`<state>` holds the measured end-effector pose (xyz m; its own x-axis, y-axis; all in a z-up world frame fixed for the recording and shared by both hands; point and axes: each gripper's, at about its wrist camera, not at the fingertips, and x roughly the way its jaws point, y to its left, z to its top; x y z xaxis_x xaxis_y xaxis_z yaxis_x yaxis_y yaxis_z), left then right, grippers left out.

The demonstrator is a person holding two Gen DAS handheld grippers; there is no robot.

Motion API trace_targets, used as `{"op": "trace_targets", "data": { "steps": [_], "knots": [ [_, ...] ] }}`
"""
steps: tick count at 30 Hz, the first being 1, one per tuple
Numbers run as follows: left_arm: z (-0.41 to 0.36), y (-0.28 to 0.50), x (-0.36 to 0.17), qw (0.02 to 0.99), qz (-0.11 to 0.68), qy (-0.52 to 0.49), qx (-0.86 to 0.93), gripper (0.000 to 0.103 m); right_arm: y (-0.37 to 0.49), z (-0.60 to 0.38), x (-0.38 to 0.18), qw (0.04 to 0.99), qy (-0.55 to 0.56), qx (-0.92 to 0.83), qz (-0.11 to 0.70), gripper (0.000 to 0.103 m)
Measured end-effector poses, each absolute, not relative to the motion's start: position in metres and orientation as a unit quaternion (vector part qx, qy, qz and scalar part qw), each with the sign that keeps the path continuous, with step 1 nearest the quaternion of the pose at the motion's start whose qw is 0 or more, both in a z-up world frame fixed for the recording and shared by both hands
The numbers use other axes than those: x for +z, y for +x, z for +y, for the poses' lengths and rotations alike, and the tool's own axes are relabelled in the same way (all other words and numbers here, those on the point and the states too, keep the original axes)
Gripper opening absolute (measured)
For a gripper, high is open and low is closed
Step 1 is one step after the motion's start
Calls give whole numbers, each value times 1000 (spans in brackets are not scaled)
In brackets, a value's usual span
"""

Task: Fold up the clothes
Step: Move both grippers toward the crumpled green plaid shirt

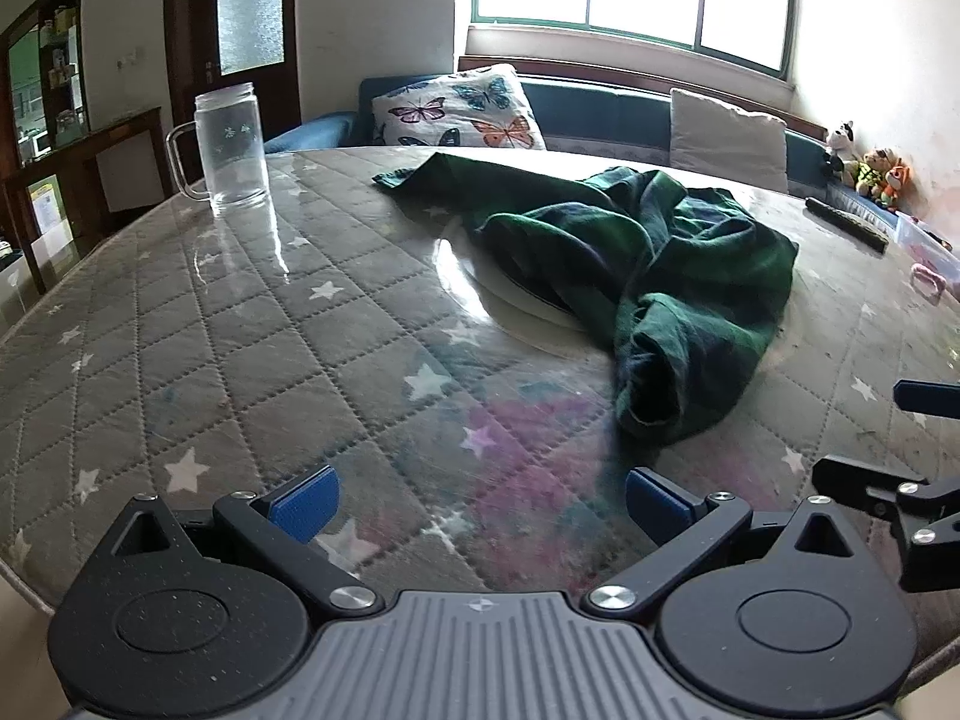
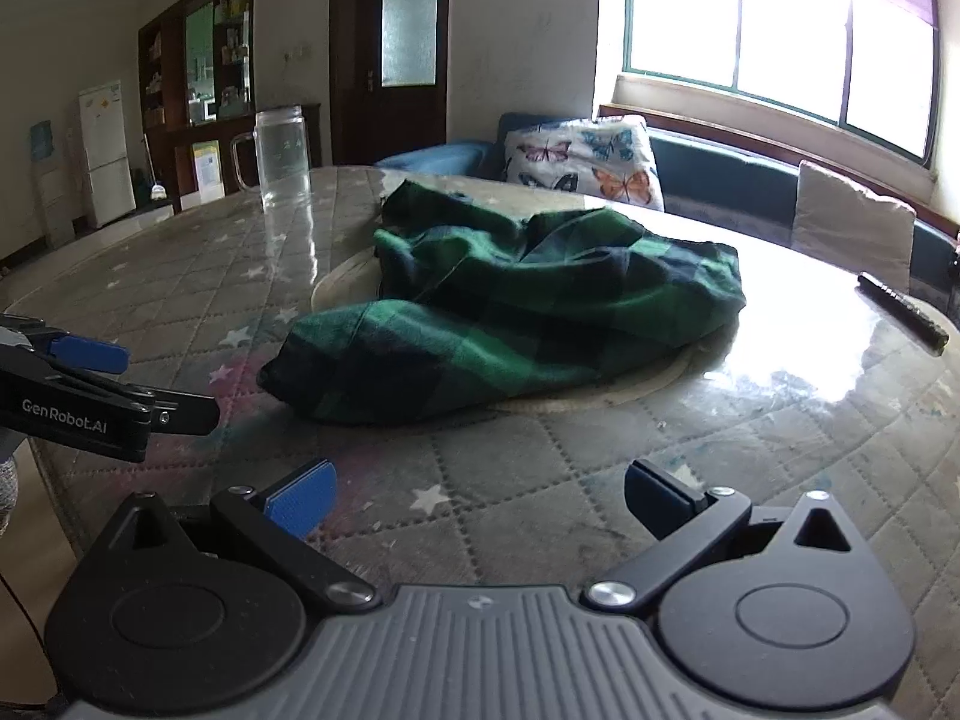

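A dark green plaid garment (image 1: 654, 276) lies crumpled in the middle of the round table (image 1: 240, 324), partly over a round pale turntable (image 1: 522, 306). It also shows in the right wrist view (image 2: 516, 312). My left gripper (image 1: 480, 504) is open and empty above the table's near edge, short of the garment. My right gripper (image 2: 480, 498) is open and empty, also at the near edge, in front of the garment. The right gripper shows at the right edge of the left wrist view (image 1: 888, 450), and the left gripper at the left edge of the right wrist view (image 2: 150, 378).
A tall clear glass mug (image 1: 231, 144) stands at the table's far left. A dark stick-like object (image 1: 846, 222) and a pink item (image 1: 930, 282) lie at the far right. A sofa with a butterfly pillow (image 1: 462, 108) and plush toys (image 1: 870, 171) is behind the table.
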<state>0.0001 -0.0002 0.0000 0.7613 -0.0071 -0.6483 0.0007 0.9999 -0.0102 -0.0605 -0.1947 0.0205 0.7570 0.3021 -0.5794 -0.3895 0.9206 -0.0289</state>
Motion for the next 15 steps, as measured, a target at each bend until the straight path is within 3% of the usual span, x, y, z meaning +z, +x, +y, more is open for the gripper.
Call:
{"op": "trace_targets", "data": {
  "steps": [15],
  "knots": [
    [-24,6,-6,932,362,12,-29,103,-61,-189,16,925,-66,199,318,103]
  ]
}}
